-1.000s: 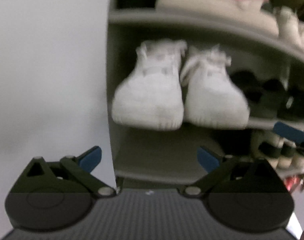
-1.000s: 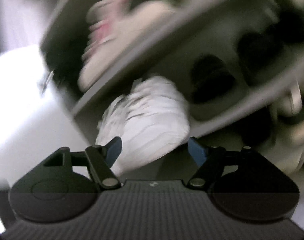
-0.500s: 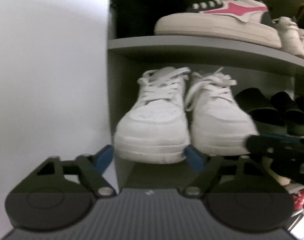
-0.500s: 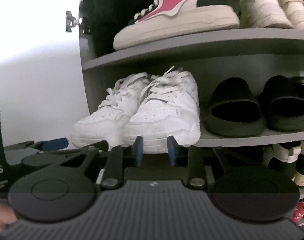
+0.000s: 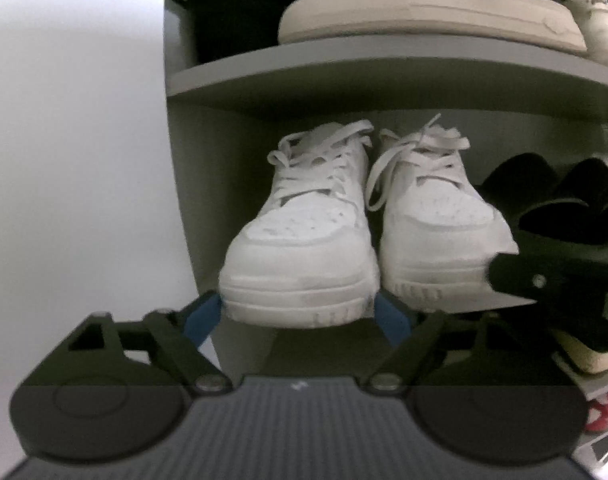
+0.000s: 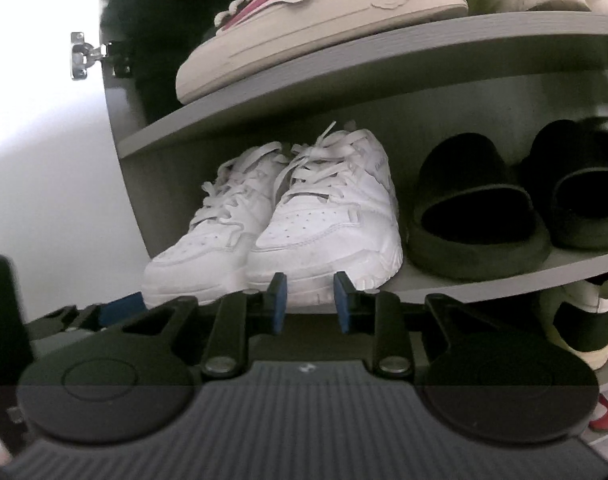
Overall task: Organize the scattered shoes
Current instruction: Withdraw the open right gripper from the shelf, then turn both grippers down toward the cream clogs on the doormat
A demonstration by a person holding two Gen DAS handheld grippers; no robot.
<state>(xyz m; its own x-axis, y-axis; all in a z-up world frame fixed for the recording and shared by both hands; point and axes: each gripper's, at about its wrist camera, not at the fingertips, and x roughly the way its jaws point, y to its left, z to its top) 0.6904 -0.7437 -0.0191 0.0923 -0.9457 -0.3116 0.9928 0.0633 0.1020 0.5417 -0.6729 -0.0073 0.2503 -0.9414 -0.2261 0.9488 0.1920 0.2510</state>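
A pair of white lace-up sneakers stands toes-out at the left end of a grey shelf (image 5: 384,76). My left gripper (image 5: 297,318) is open, its blue pads on either side of the left sneaker's toe (image 5: 299,256); I cannot tell whether they touch it. The right sneaker (image 5: 436,232) sits beside it. In the right wrist view my right gripper (image 6: 310,302) has its jaws narrowed with a small gap, holding nothing, just before the right sneaker's toe (image 6: 324,236). The left sneaker (image 6: 207,248) shows beside it.
A cream sneaker with a pink stripe (image 6: 316,32) lies on the shelf above. Black slides (image 6: 476,216) stand right of the white pair. More shoes (image 6: 576,332) sit on the lower shelf. The white cabinet door (image 5: 71,160) and its hinge (image 6: 83,56) are at the left.
Both grippers have moved closer to the shelf and steadied. The left gripper's jaws have narrowed around the left sneaker's toe. The right gripper's jaws narrowed earlier and stay so.
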